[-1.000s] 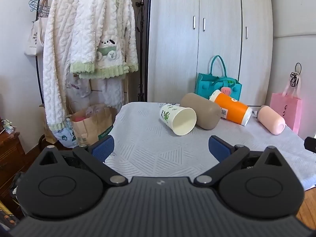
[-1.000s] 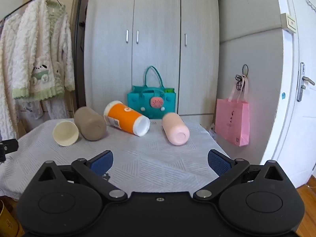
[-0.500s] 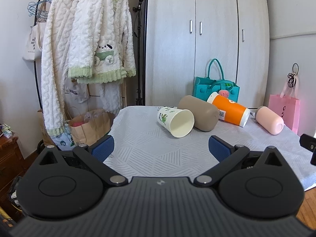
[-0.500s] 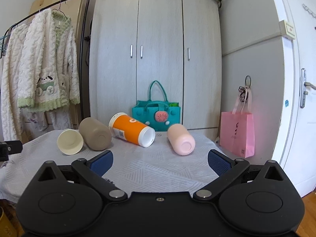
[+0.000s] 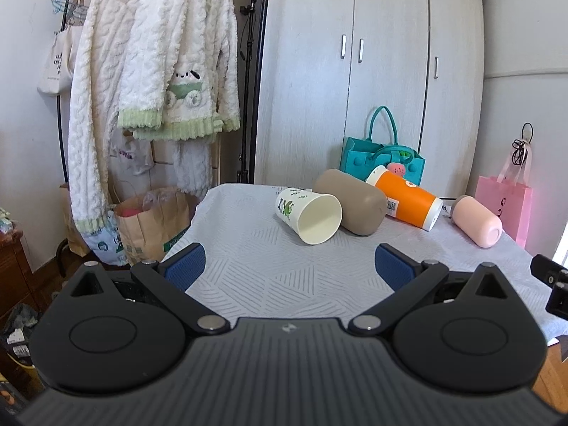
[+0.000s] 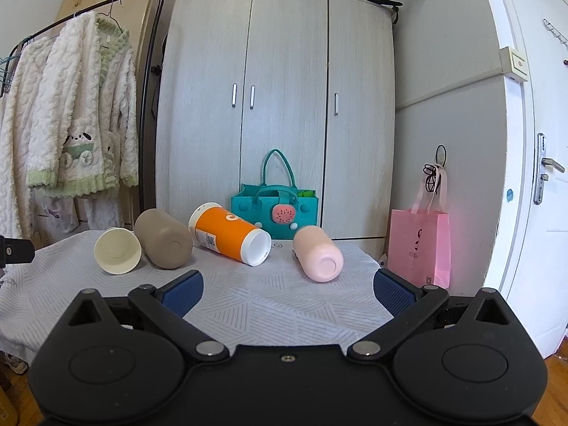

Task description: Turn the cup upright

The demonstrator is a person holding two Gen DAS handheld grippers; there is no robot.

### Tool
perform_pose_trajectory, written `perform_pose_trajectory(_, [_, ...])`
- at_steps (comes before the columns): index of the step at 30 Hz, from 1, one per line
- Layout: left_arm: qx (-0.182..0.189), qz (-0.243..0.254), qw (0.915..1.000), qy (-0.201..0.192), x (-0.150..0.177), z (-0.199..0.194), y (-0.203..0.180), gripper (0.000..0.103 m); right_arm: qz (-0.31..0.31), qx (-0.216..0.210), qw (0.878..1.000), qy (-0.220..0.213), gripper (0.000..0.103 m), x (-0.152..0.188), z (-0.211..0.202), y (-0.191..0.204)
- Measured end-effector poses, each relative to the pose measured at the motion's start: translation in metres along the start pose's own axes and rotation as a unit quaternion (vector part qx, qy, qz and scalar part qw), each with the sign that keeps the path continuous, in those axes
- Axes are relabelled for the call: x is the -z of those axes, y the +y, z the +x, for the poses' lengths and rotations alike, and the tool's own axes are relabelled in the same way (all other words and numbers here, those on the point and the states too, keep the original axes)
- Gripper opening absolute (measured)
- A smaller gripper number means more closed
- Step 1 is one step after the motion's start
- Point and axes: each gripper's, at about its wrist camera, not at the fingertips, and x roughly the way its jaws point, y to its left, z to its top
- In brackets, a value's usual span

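Note:
Several cups lie on their sides on the table with a white patterned cloth (image 5: 255, 259): a white paper cup with green print (image 5: 308, 214) (image 6: 117, 250), a taupe cup (image 5: 349, 200) (image 6: 163, 238), an orange cup with white ends (image 5: 404, 197) (image 6: 229, 233) and a pink cup (image 5: 477, 220) (image 6: 318, 252). My left gripper (image 5: 289, 264) is open and empty, short of the paper cup. My right gripper (image 6: 288, 287) is open and empty, short of the pink and orange cups.
A teal felt bag (image 6: 278, 207) stands behind the cups against a grey wardrobe (image 6: 280, 106). A pink gift bag (image 6: 419, 245) hangs at the right. A clothes rack with white robes (image 5: 156, 71) and a paper bag (image 5: 152, 222) stand left of the table.
Both cameras have tilted upward and drawn slightly closer to the table. The cups have not moved and both grippers stay open.

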Motion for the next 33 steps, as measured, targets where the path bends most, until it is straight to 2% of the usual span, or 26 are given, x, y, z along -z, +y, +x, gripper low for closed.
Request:
perform_pose_trajectory(6, [-0.001, 0.01, 0.9999, -0.009, 0.0, -0.001, -0.002, 0.103, 0.003, -0.002, 1.0, -0.004, 0.103, 0.0, 0.0, -0.001])
perform_pose_trajectory(12, [0.013, -0.009, 0.9994, -0.031, 0.002, -0.005, 0.005, 0.103, 0.007, -0.003, 1.0, 0.001, 0.103, 0.003, 0.0, -0.004])
perform_pose_trajectory(17, [0.01, -0.002, 0.999, -0.043, 0.001, -0.006, 0.006, 0.103, 0.008, -0.003, 1.0, 0.01, 0.103, 0.004, 0.003, -0.003])
perform_pose_trajectory(23, [0.011, -0.003, 0.9992, -0.038, 0.003, -0.002, 0.007, 0.103, 0.006, -0.008, 1.0, 0.019, 0.103, 0.005, 0.006, -0.001])
perform_pose_trajectory(28, [0.021, -0.028, 0.999, -0.026, 0.004, -0.001, 0.012, 0.103, 0.006, -0.006, 1.0, 0.021, 0.103, 0.003, 0.005, -0.001])
perform_pose_trajectory(33, [0.013, -0.017, 0.9996, -0.019, 0.005, -0.001, 0.01, 0.103, 0.01, -0.009, 1.0, 0.024, 0.103, 0.002, 0.006, -0.003])
